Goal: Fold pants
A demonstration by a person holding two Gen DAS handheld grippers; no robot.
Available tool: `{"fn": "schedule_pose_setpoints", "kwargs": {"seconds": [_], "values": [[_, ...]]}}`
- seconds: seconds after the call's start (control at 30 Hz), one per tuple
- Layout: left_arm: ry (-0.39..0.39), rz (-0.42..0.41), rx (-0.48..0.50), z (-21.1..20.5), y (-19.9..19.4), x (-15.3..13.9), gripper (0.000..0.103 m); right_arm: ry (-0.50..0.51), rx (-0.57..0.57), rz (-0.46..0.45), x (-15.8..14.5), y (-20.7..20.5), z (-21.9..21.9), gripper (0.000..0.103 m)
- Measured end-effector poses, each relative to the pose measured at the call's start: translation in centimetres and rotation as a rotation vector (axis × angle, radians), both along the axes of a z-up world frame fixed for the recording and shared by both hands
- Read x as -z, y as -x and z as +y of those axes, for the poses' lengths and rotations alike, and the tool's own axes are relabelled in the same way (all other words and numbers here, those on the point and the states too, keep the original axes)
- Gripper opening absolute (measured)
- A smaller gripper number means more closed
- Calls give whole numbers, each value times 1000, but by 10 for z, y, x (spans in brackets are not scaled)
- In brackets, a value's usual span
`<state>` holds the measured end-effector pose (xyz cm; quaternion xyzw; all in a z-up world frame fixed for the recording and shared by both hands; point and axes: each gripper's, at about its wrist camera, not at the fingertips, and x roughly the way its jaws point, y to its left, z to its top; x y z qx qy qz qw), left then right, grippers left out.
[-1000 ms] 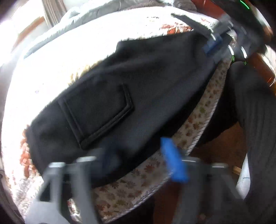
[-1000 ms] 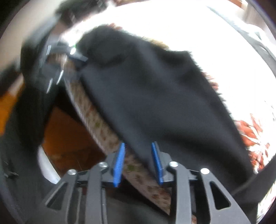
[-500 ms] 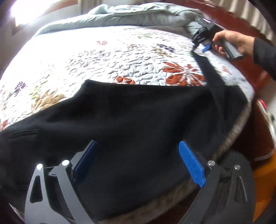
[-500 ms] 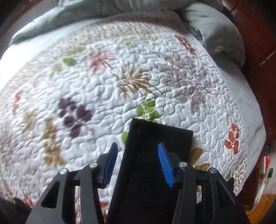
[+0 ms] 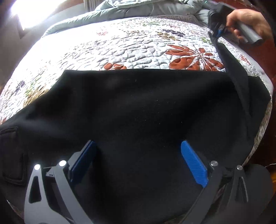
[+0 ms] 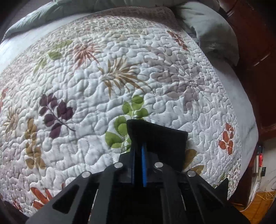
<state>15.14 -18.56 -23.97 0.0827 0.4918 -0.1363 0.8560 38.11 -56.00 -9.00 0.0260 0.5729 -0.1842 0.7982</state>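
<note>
Black pants [image 5: 138, 106] lie across the near side of a flowered quilt [image 5: 138, 43], a back pocket [image 5: 10, 155] at the far left. My left gripper [image 5: 138, 156] hovers over the middle of the fabric, jaws wide and still opening, pads not pressing on it. At the upper right a hand [image 5: 248, 19] holds my right gripper [image 5: 217, 32], and a narrow strip of leg [image 5: 238, 77] rises to it. In the right wrist view my right gripper [image 6: 138, 146] is closing, its blue pads pinching the leg hem [image 6: 160, 137] above the quilt [image 6: 86, 86].
A grey duvet [image 5: 146, 8] is bunched at the far end of the bed, with a grey pillow [image 6: 215, 34] beside the dark wooden bed frame [image 6: 255, 43]. The bed edge [image 5: 262, 124] drops to an orange floor [image 6: 258, 199] with cables.
My left gripper slid from the pocket end to the middle of the pants and spread wider. My right gripper swung out over the quilt to the leg hem and closed on it.
</note>
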Motion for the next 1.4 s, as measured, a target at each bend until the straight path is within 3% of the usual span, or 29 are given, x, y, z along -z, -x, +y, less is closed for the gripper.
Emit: {"fn": "schedule_pose_setpoints", "kwargs": {"seconds": [0.23, 0.37, 0.47, 0.63, 0.87, 1.1, 1.17, 1.23, 1.4], "values": [[9, -7, -16, 4, 3, -4, 99, -182, -22, -319, -120, 83, -36, 6], [18, -18, -32, 5, 5, -5, 99, -283, 1, -482, -144, 152, -78, 6], [29, -31, -41, 7, 8, -5, 99, -340, 57, -565, -123, 207, -117, 5], [26, -43, -46, 6, 11, -5, 99, -464, 195, -596, -51, 266, -170, 5], [35, -44, -48, 7, 12, -6, 99, -654, 341, -623, 35, 313, -211, 5], [54, -42, -47, 10, 14, -8, 99, -811, 428, -670, 76, 337, -225, 7], [66, -35, -50, 12, 14, -9, 99, -869, 456, -691, 85, 341, -229, 14], [75, -31, -51, 13, 15, -10, 99, -942, 489, -706, 97, 345, -229, 31], [99, -22, -50, 17, 18, -13, 99, -1055, 480, -725, 115, 351, -207, 37]]}}
